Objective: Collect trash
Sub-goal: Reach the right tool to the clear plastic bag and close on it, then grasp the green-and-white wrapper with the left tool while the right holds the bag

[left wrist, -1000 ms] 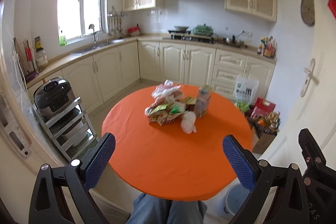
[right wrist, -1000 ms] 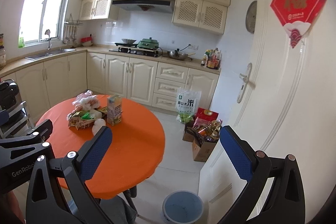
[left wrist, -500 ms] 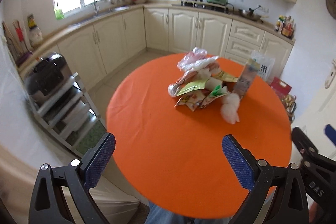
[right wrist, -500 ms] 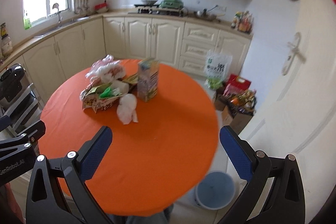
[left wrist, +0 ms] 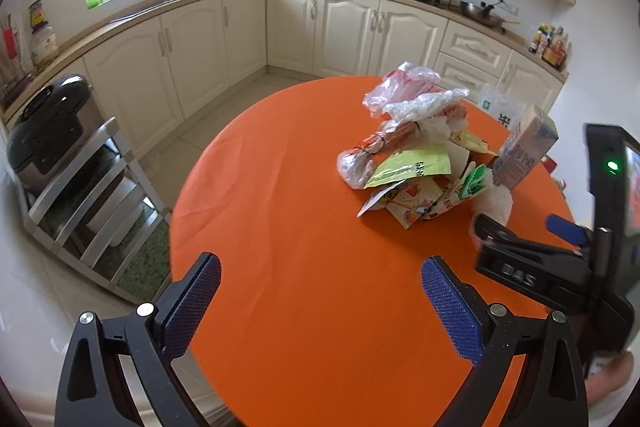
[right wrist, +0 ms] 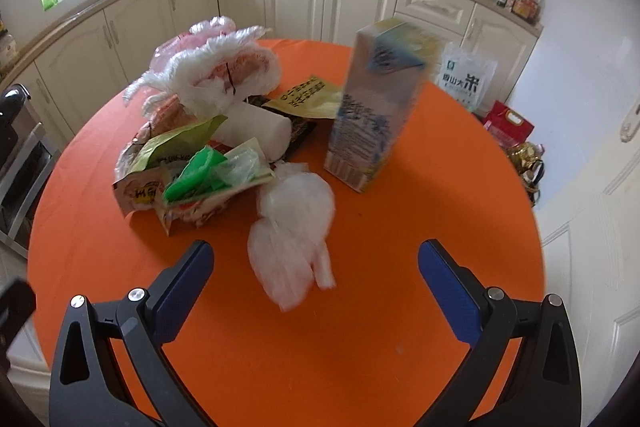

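Note:
A pile of trash lies on the round orange table (right wrist: 380, 327): crumpled plastic bags (right wrist: 216, 75), snack wrappers (right wrist: 176, 183), a white knotted plastic bag (right wrist: 292, 235) and an upright milk carton (right wrist: 376, 107). My right gripper (right wrist: 316, 291) is open and empty, just short of the white bag, which lies between its fingers' line. My left gripper (left wrist: 320, 303) is open and empty over the table's near left part, well short of the wrappers (left wrist: 408, 187) and carton (left wrist: 524, 151). The right gripper's body (left wrist: 532, 267) shows at the left wrist view's right edge.
Cream kitchen cabinets (left wrist: 240, 35) run along the back. A metal rack with a black cooker (left wrist: 44, 131) stands left of the table. A rice bag (right wrist: 466, 81) and a red box (right wrist: 508, 123) sit on the floor beyond the table, near a white door (right wrist: 600, 187).
Both grippers have moved forward and down toward the table. The trash pile now fills much more of both views, and the right gripper is close to the white bag.

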Available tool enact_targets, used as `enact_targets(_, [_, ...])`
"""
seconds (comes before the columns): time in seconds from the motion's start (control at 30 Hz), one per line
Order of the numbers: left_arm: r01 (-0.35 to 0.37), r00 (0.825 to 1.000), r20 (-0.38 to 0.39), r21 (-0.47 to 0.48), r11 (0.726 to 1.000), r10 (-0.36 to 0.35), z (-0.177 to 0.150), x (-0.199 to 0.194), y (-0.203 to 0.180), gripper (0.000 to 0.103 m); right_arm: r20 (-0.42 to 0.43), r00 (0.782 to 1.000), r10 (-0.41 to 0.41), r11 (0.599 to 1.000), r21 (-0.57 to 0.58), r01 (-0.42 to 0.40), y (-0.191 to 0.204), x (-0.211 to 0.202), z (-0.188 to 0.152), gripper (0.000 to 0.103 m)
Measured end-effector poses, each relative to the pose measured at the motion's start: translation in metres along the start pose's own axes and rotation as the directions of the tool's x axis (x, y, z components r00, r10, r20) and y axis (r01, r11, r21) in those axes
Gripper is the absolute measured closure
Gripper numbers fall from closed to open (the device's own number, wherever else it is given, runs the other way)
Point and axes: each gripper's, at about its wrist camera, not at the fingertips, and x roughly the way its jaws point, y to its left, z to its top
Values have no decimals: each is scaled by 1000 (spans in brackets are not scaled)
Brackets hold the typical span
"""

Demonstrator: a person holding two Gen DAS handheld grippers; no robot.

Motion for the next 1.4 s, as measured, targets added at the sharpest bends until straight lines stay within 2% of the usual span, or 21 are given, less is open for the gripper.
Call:
enact_targets(0.13, [2,1000,19,49,999,-3,3,23,-21,6,-7,1000,-21,1000,-2,21,2,20,5,3])
enact_targets(0.23, [13,1000,16,94,996,-14,8,40,-40,6,-35,999,-16,1000,18,17,-5,32,5,24])
enact_targets(0.27, [23,1000,16,113,993,-25,8,44,-45,6,-46,999,-3,999,33,5,-9,35,5,39])
enact_targets(0.33, [49,999,13,143,989,-52,11,52,-57,6,-58,998,26,998,60,-23,-19,39,2,57])
enact_targets(0.37, [65,998,14,157,985,-68,13,56,-63,6,-48,997,54,996,79,-50,-25,36,1,59])
enact_targets(0.47, [121,992,5,222,967,-125,16,66,-82,6,-26,996,88,991,104,-85,-39,34,1,62])
enact_targets(0.57, [142,989,-12,305,942,-146,15,80,-102,13,-23,987,162,981,115,-158,-54,36,5,64])
enact_targets(0.6, [165,986,-20,320,933,-168,15,83,-107,17,-18,986,163,980,118,-160,-60,37,5,64])
enact_targets(0.7, [210,977,-45,349,913,-207,14,90,-121,17,-3,986,167,977,135,-166,-81,34,2,64])
enact_targets(0.9, [140,990,-54,466,874,-130,12,109,-151,18,67,992,106,978,171,-116,-123,4,-13,64])
enact_targets(1.0, [148,988,-104,493,858,-111,16,133,-170,18,92,990,105,973,198,-121,-139,-8,-14,64])
enact_targets(1.1, [146,985,-152,499,854,-80,20,156,-181,18,103,988,114,973,187,-132,-141,-13,-16,64])
enact_targets(1.33, [110,988,-152,494,862,-39,32,192,-193,14,97,982,161,966,188,-176,-138,-8,-29,64])
enact_targets(1.4, [123,987,-151,492,862,-55,32,196,-192,16,94,982,162,964,198,-178,-139,-6,-28,64])
